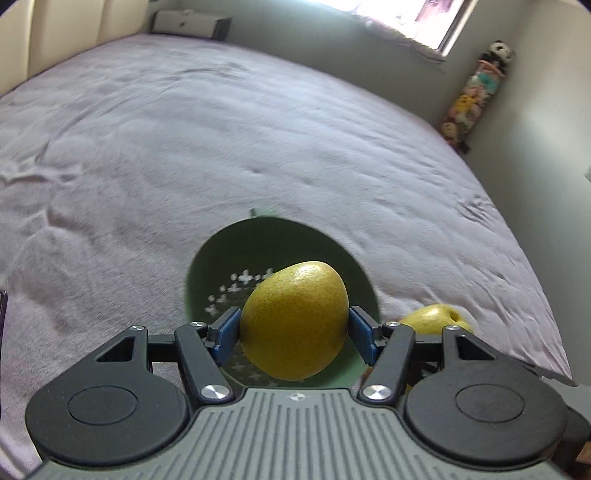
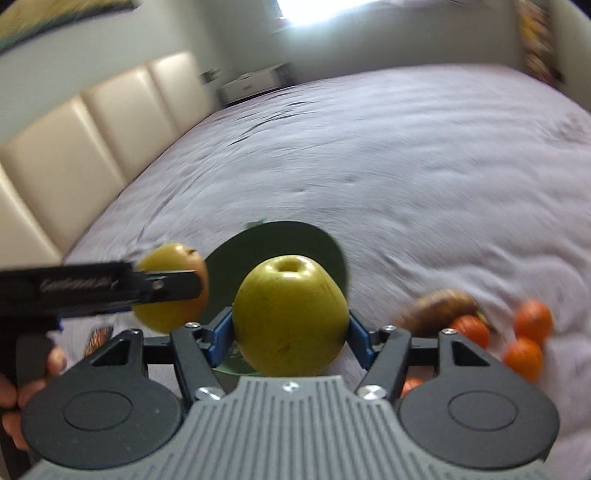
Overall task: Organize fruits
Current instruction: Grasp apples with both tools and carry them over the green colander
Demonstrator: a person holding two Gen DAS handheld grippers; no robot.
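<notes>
My left gripper (image 1: 294,330) is shut on a yellow-green pear (image 1: 294,319) and holds it over a green perforated bowl (image 1: 218,266) on the bed. My right gripper (image 2: 290,332) is shut on a second yellow-green pear (image 2: 290,317), just in front of the same green bowl (image 2: 280,240). In the right wrist view the left gripper (image 2: 177,286) comes in from the left with its pear (image 2: 166,266). The right gripper's pear also shows in the left wrist view (image 1: 436,317), low at the right.
Three small oranges (image 2: 524,332) and a brown fruit (image 2: 439,306) lie on the grey bedspread (image 2: 406,166) at the right. A padded cream headboard (image 2: 74,140) lines the left. A white box (image 1: 184,23) stands beyond the far edge of the bed. A wall (image 1: 535,147) stands at the right.
</notes>
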